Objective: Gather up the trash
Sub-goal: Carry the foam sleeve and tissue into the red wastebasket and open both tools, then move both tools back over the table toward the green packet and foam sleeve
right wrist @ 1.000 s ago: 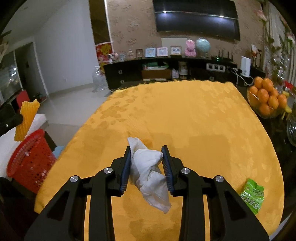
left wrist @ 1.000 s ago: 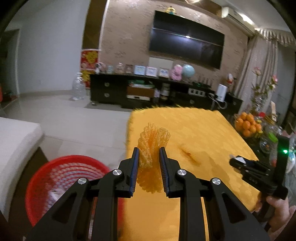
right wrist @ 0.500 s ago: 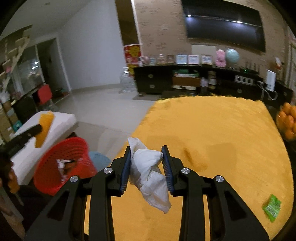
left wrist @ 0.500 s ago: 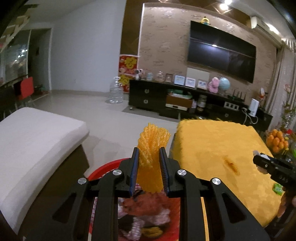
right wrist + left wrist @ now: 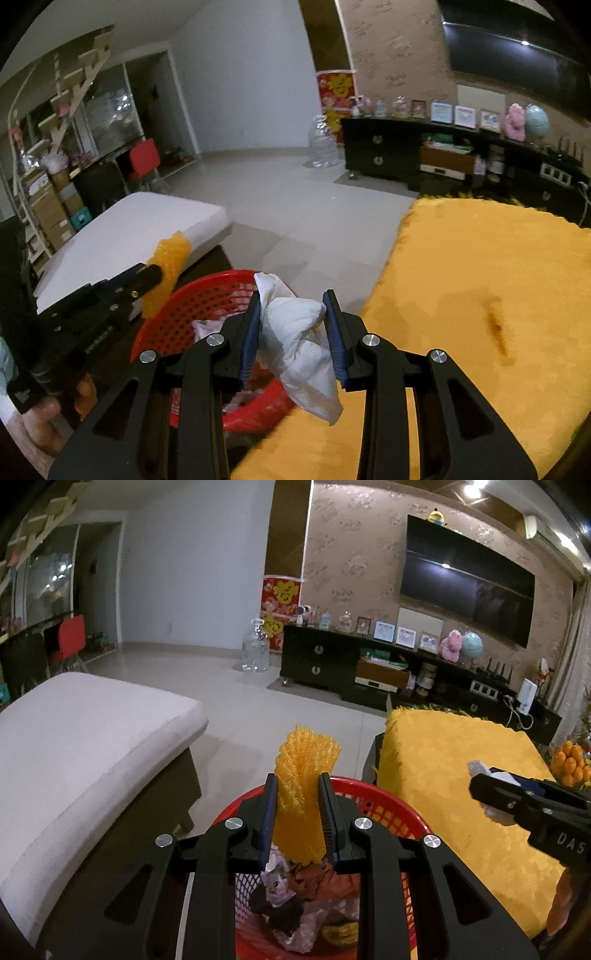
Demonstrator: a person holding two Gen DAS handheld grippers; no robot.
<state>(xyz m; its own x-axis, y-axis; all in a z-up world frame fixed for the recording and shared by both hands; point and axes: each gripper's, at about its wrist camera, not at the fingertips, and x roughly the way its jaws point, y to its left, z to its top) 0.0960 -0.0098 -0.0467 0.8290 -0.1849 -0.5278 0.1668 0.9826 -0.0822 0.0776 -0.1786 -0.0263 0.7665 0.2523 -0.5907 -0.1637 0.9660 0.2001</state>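
The left gripper point(image 5: 297, 812) is clamped on an orange foam net point(image 5: 304, 775), which stands up between its pads right over the red basket point(image 5: 400, 816). That basket sits on the floor, tight against the near left corner of the yellow-covered table point(image 5: 458, 760), and already holds a heap of crumpled wrappers point(image 5: 295, 897). The right gripper point(image 5: 291, 328) is closed on a white crumpled tissue point(image 5: 299, 343), hanging over the table's left edge, beside the basket's rim. A white cushioned bench point(image 5: 81, 746) stands on the basket's other side.
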